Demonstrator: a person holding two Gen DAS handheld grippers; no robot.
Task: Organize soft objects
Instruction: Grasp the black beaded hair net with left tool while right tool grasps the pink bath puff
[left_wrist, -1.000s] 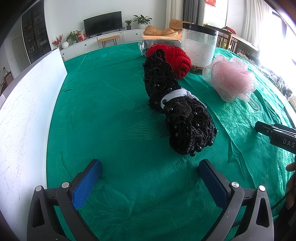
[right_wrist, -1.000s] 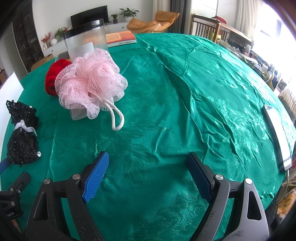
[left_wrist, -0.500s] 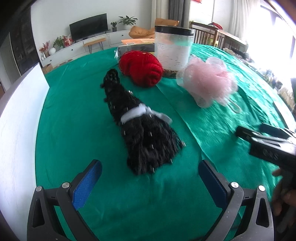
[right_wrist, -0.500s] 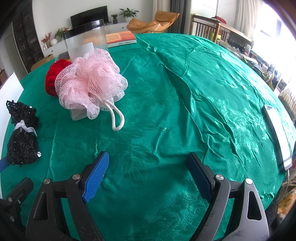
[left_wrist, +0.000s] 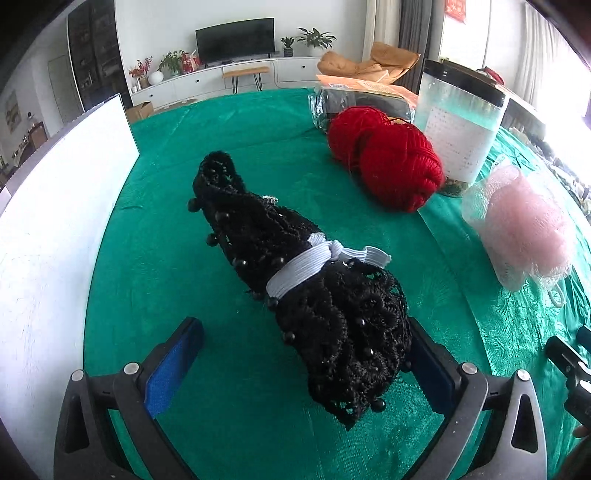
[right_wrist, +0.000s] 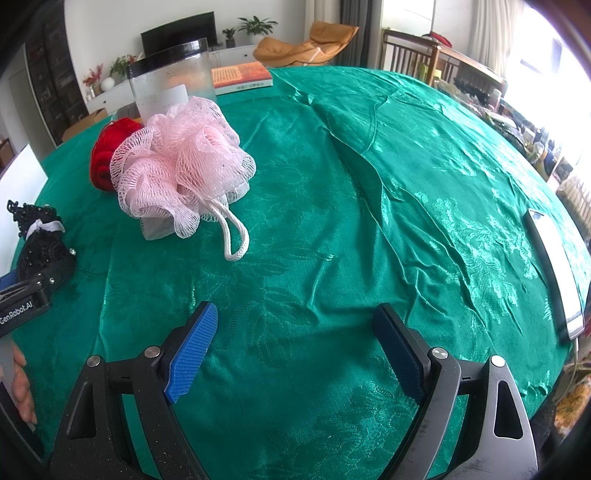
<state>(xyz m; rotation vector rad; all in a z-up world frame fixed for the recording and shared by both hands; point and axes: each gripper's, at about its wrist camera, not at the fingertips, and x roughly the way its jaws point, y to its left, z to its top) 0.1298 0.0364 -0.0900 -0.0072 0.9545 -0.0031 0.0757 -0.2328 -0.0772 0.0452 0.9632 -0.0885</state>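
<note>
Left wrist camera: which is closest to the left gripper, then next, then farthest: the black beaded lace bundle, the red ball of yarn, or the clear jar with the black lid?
1. Black beaded lace bundle: nearest, its end between the open fingers of the left gripper.
2. Red ball of yarn: farther back, right of centre.
3. Clear jar with the black lid: farthest, behind the yarn on the right.

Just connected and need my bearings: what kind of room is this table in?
Most likely a home living room: a black flat-screen television on a long white cabinet, an orange lounge chair, potted green plants.
</note>
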